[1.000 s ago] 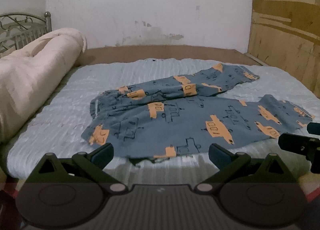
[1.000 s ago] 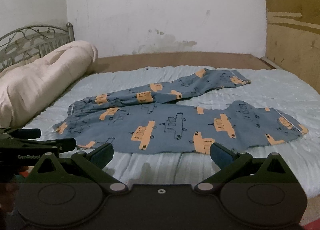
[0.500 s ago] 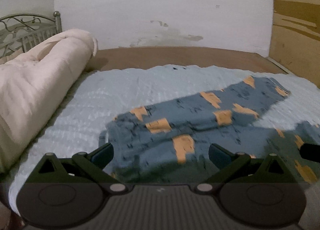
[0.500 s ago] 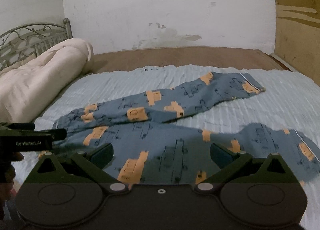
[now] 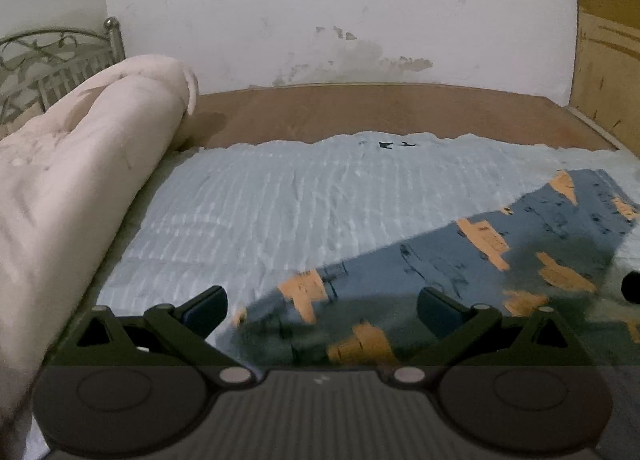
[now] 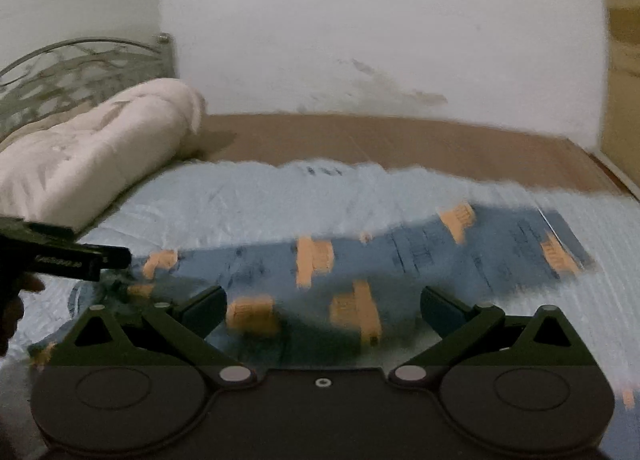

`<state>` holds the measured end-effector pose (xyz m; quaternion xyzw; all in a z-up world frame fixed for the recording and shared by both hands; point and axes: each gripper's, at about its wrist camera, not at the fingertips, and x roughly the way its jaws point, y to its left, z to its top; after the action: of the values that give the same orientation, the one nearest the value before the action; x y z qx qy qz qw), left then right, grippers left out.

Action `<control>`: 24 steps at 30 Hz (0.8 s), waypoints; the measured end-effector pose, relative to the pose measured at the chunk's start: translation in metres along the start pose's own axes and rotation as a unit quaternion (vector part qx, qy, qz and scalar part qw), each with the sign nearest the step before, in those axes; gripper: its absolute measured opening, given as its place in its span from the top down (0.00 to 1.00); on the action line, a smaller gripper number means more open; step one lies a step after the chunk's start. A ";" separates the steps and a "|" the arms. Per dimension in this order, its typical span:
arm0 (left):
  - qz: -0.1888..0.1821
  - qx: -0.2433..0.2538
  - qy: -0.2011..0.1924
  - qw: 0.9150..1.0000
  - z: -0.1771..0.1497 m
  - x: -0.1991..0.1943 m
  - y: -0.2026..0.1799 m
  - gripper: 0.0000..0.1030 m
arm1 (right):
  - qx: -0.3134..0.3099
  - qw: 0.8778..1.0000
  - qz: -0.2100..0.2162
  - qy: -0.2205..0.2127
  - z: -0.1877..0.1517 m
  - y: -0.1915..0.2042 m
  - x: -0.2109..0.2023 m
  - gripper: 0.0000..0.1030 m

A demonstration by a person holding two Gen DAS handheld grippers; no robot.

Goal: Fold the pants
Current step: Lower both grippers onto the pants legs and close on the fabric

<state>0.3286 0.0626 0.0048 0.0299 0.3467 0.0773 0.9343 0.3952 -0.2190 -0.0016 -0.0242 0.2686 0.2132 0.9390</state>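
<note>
Blue pants [image 5: 460,260] with orange prints lie spread on the light blue bed cover [image 5: 300,196]. In the left wrist view my left gripper [image 5: 320,310] is open, low over the waist end of the pants, with nothing between its fingers. In the right wrist view, which is blurred, the pants [image 6: 400,264] stretch across the bed and my right gripper [image 6: 322,310] is open just above the cloth. The left gripper [image 6: 116,258] shows at the left edge there, held by a hand [image 6: 16,300].
A rolled cream quilt [image 5: 72,180] lies along the left side of the bed in front of a metal headboard [image 5: 48,64]. A brown board [image 5: 380,112] and a white wall stand behind the bed. A wooden panel [image 5: 608,60] rises on the right.
Both grippers have moved forward and down over the bed, so the pants now fill the lower view. Both stay open and the pants lie where they were.
</note>
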 end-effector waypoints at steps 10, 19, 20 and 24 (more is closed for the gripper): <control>-0.007 0.044 0.006 0.999 0.031 0.083 0.024 0.00 | -0.146 0.975 0.135 0.101 0.038 -0.040 0.123 0.01; -0.154 0.130 0.044 0.978 0.039 0.145 0.051 0.00 | -0.227 0.942 0.190 0.160 0.065 -0.057 0.211 0.06; -0.164 0.137 0.049 0.976 0.039 0.148 0.052 0.00 | -0.227 0.938 0.203 0.168 0.067 -0.058 0.219 0.07; -0.192 0.163 0.072 0.965 0.034 0.158 0.058 0.00 | -0.238 0.929 0.204 0.195 0.069 -0.052 0.239 0.15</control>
<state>0.4614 0.1458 -0.0650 0.1089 0.4206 -0.1588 0.8866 0.6336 -0.1622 -0.0698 -0.2327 0.3872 0.4491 0.7709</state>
